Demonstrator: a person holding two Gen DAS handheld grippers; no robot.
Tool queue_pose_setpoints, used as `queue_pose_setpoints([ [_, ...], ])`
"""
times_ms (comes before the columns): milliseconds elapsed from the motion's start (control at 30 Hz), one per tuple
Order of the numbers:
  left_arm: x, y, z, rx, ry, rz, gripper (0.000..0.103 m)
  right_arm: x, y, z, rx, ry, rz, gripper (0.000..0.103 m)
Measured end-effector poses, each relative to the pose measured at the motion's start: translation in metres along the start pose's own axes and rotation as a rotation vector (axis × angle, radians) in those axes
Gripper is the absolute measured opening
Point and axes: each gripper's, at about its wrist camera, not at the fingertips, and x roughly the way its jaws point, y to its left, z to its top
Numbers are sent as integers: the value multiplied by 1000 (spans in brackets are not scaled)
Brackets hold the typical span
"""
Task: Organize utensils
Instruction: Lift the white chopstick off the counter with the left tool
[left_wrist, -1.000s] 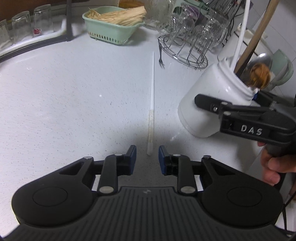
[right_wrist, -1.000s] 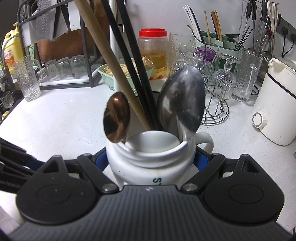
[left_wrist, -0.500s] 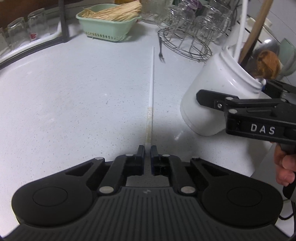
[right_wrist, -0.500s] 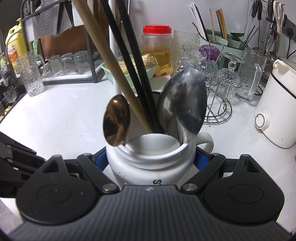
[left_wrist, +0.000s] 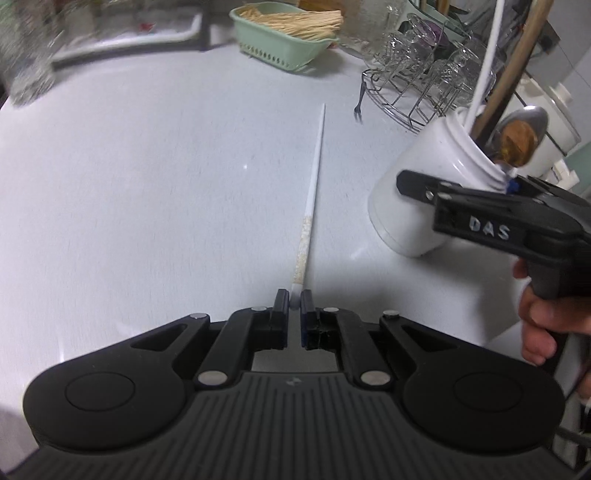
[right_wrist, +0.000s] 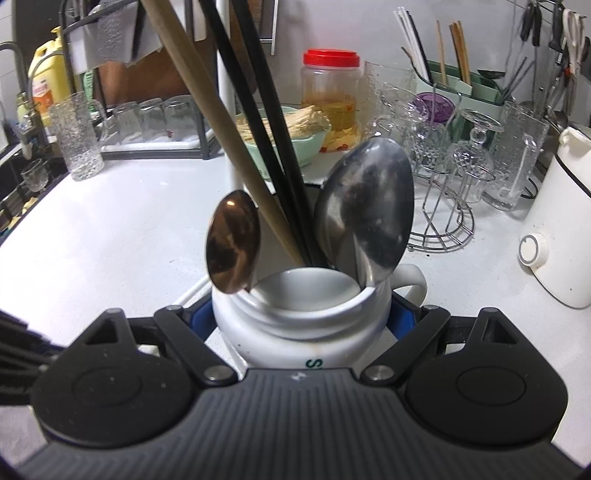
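My left gripper (left_wrist: 294, 301) is shut on the near end of a long white chopstick (left_wrist: 312, 195), which points away over the white counter. My right gripper (right_wrist: 301, 321) is shut on a white ceramic mug (right_wrist: 301, 332), gripping it by both sides. The mug also shows in the left wrist view (left_wrist: 424, 192), to the right of the chopstick. It holds a copper spoon (right_wrist: 232, 247), a large steel spoon (right_wrist: 365, 214), two black chopsticks (right_wrist: 266, 122), a wooden chopstick (right_wrist: 207, 114) and a white chopstick (left_wrist: 484, 62).
A small dark fork (left_wrist: 360, 99) lies by a wire rack of glasses (left_wrist: 424, 85). A green basket of wooden sticks (left_wrist: 288, 37) stands at the back. A white kettle (right_wrist: 557, 229), a red-lidded jar (right_wrist: 330, 96) and glasses on a tray (right_wrist: 147, 118) line the counter.
My left gripper moved forward and closed on the white chopstick's near end, then swung left with it. The right gripper has kept its hold on the mug.
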Motion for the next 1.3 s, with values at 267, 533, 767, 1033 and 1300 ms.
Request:
queue_pose_setpoints([
  [267,-15,-16,-41,-107,13,-10,3,-2,-3,-3,-52,-16,54,92],
  [533,-11,-26,-56,-104,9,-4,4,-3,-5,-4,-80,-24,83,92],
  [767,5,-33,-43,-26,13,0,23,-4,-4,-5,-77,-27,84,91],
  [1033,16,-51,-36,99,8,80,13,-3,-3,-4,-66,-20,76,91],
  [1300,4,-48,-53,59,49,70,7,-3,-2,-5,-65,-26,73,92],
])
